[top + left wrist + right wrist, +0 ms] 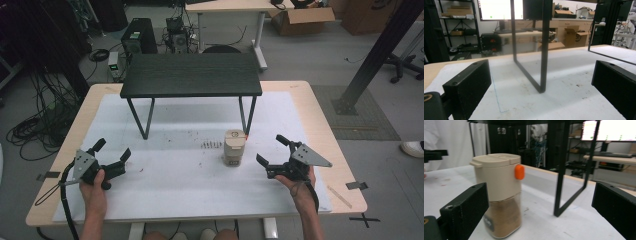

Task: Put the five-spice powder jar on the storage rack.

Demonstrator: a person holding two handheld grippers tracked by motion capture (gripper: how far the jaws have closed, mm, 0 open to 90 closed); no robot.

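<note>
Nothing's actually been grabbed yet, so I'd call this the very start. Going big to small: my wooden table (320, 107) with its white mat (180, 170), then the black metal stand (191, 75) sitting on the mat's far half. Just in front of the stand's right leg is the beige spice jar (233, 148), upright, lid on, orange tab (519, 172) on its side, brownish powder in the clear lower part. My right gripper (273, 153) is near it, jaws wide apart, jar just ahead but untouched. My left gripper (112, 151) is well apart on the other side, jaws also spread, holding nothing. Everything's left: close in, clamp, move it.
</note>
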